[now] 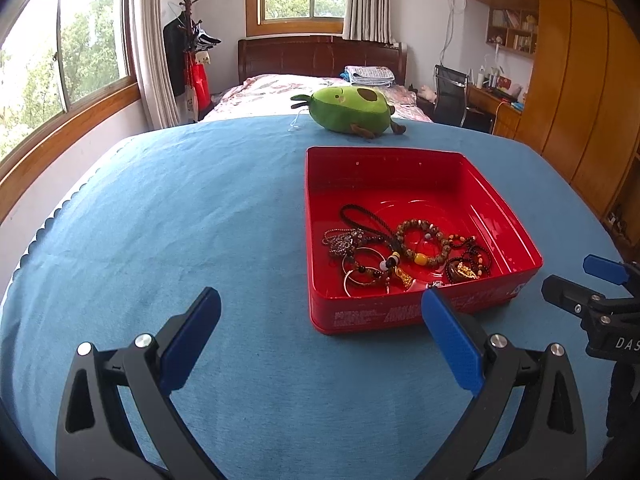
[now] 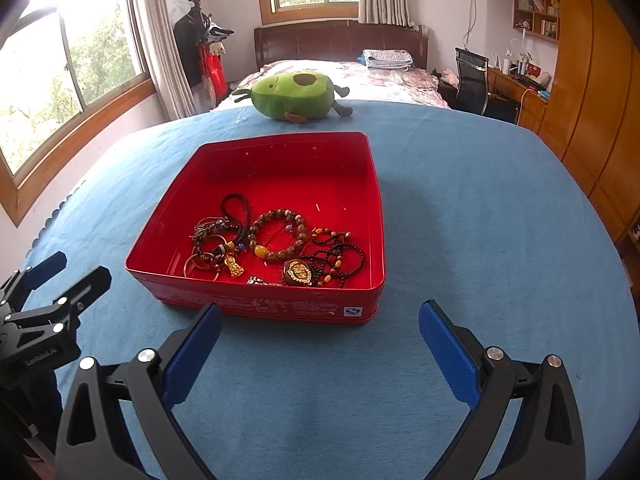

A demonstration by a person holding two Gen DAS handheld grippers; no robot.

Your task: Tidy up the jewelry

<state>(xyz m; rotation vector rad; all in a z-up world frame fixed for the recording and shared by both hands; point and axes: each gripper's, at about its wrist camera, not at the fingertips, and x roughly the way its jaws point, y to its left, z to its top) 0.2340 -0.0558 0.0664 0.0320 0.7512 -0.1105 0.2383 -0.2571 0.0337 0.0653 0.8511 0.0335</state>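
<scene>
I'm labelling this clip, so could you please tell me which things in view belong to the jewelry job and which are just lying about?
Belongs to the job:
red tin, open on the blue cloth
brown bead bracelet
black bead strand
gold pendant
metal rings
left claw and right claw, both open and empty

Just lying about:
avocado plush toy
blue cloth

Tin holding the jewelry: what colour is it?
Red, inside and out; the tin shows best in the right wrist view.

Left claw [image 1: 320, 316] and right claw [image 2: 320, 328] hover side by side, both spread wide, empty.
</scene>
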